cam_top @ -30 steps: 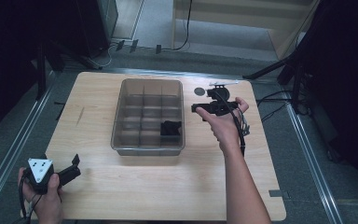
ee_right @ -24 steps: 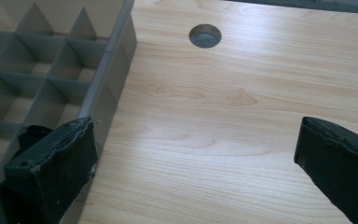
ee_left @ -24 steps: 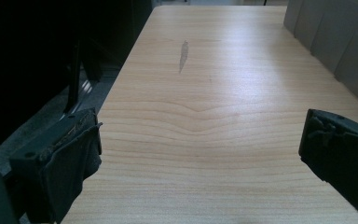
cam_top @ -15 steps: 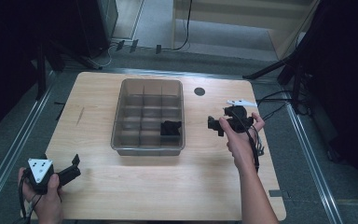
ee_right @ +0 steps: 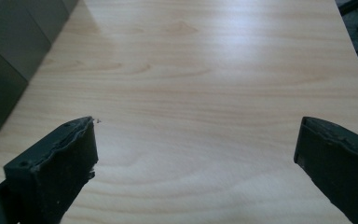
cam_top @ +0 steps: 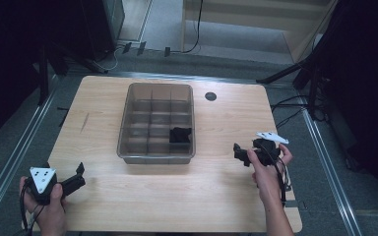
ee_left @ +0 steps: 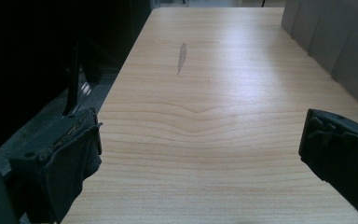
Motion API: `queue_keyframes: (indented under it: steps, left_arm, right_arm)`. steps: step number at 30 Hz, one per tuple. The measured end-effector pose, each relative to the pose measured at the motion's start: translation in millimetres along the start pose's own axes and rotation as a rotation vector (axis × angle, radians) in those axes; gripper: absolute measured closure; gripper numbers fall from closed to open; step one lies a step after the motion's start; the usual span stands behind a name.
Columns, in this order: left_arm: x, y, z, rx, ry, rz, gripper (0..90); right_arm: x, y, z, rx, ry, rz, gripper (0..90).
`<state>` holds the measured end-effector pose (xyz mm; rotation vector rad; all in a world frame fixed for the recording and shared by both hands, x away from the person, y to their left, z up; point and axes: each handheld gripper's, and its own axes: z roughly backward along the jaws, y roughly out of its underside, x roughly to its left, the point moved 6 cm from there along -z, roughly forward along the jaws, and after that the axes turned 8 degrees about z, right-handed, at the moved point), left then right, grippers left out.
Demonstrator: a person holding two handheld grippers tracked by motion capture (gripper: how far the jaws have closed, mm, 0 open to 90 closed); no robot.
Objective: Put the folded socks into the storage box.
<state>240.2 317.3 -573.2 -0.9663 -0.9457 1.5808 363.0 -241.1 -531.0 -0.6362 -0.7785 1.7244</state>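
Observation:
A grey see-through bin (cam_top: 157,153) with several compartments stands in the middle of the wooden table (cam_top: 128,206). A small black object (cam_top: 180,134) lies in one compartment on the bin's near right side. My left gripper (cam_top: 80,176) rests at the table's near left corner, held by a hand, and is open. In the left gripper view its jaws (ee_left: 200,154) stand wide apart over bare wood. My right gripper (cam_top: 238,153) hovers to the right of the bin near the front and is open. Between its jaws (ee_right: 196,149) there is only table.
A round black hole (cam_top: 210,96) sits in the table behind and right of the bin. A grey streak (ee_left: 182,57) marks the wood on the left side. The bin wall (ee_left: 335,37) shows at the upper right of the left gripper view and the bin wall (ee_right: 9,51) at the left of the right gripper view.
My right gripper has drawn back from beside the bin's far right part toward the person and to the right. The left gripper has stayed put.

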Motion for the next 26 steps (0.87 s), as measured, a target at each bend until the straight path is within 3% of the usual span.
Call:
queue_keyframes:
  steps: [13,20,26]
  left_arm:
    - [0.4,-0.2,1.7,-0.014,0.002,0.007,0.0]
    - [-0.2,-0.5,2.4,-0.028,-0.015,0.009,0.0]
    - [-0.1,-0.5,2.7,-0.032,-0.019,0.01,0.0]
  right_arm:
    - [-30.9,63.5,15.9,-0.084,0.029,-0.013,0.0]
    - [-46.3,90.3,29.9,-0.122,0.019,-0.115,0.0]
    - [-53.3,97.6,38.2,-0.142,0.0,-0.154,0.0]
